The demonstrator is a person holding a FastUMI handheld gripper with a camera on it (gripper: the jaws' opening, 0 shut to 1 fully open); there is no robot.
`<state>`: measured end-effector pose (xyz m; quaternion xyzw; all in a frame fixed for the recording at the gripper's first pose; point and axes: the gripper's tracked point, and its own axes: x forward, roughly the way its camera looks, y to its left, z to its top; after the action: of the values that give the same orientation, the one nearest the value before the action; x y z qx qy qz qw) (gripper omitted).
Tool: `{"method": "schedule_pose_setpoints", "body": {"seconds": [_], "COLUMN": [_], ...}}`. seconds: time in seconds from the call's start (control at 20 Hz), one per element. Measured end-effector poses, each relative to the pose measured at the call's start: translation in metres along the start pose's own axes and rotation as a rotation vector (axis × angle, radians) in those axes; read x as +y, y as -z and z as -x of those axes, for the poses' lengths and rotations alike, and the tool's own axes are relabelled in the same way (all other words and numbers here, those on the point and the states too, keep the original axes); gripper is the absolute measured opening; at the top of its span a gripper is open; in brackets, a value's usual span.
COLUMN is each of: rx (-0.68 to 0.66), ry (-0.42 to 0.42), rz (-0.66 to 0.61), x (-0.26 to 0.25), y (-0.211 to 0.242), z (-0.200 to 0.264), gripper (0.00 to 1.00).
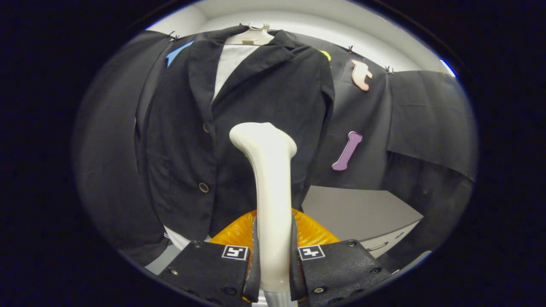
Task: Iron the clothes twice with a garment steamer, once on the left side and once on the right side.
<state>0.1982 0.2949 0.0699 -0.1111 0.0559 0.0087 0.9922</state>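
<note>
Gripper point(273, 264) closed, both fingers clamping white steamer point(271, 192) handle. Head up near black jacket point(239, 140), hanging just beyond. Best: keep head flat on cloth, stroke slow, one front panel each.

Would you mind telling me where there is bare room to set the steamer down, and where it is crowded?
The gripper is shut on the steamer. Free: the grey tabletop, bordered by the jacket's hem on one side and the cloth wall behind. Crowded: directly ahead, where the steamer head sits close to the jacket front, above the orange piece behind the fingers.
</note>
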Motion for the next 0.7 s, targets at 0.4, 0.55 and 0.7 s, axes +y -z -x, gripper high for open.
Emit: {"method": "schedule_pose_setpoints", "body": {"seconds": [0.4,0.55,0.7], "rx": [0.048,0.049,0.056], "ry": [0.006,0.009,0.007], "rz": [0.015,0.022,0.038], "x": [0.013,0.017,0.021], "y": [0.049,0.059,0.075], "z": [-0.005,-0.009,-0.009], "gripper": [0.30,0.30,0.30]}}
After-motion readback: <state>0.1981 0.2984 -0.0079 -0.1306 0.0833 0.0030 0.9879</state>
